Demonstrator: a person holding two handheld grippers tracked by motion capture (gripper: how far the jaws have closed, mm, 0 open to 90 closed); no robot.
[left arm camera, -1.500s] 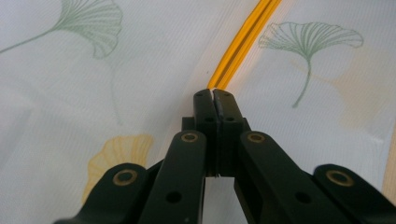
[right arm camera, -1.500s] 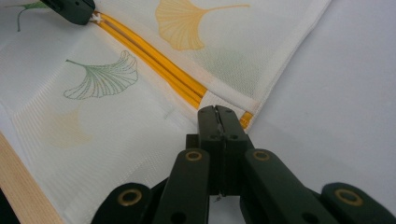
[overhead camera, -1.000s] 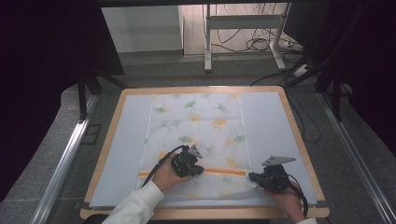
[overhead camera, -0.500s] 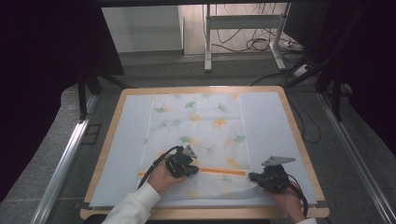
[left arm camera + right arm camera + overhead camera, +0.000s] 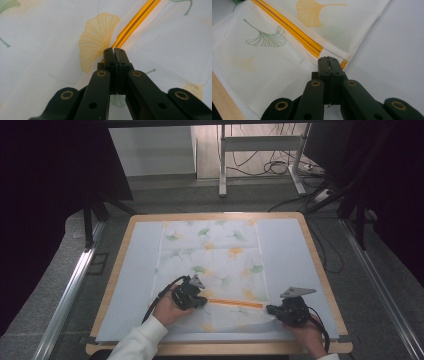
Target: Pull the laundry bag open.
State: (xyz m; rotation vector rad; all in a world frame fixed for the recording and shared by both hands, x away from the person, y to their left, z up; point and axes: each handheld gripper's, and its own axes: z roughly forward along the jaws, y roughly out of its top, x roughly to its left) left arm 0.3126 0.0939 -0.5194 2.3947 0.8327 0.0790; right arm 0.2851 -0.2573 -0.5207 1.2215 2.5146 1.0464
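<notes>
A white mesh bag (image 5: 215,250) printed with green and orange ginkgo leaves lies flat on the table's pale mat. An orange zipper (image 5: 235,303) runs across its near end. My left gripper (image 5: 204,301) is shut at the zipper's left end. In the left gripper view the jaws (image 5: 114,51) meet right where the orange zipper (image 5: 135,22) begins, and the slider itself is hidden. My right gripper (image 5: 270,310) is shut on the bag's hem at the zipper's right end. In the right gripper view its tips (image 5: 327,60) pinch that edge beside the zipper (image 5: 287,30).
A wooden rim (image 5: 320,265) frames the pale mat (image 5: 290,250), with bare mat on both sides of the bag. The same wood edge (image 5: 222,100) lies close to my right gripper. Beyond the table are metal rails, a stand and cables on the floor.
My left gripper has slid a little to the left along the zipper line, leaving more orange zipper between the two grippers. The right gripper has kept still.
</notes>
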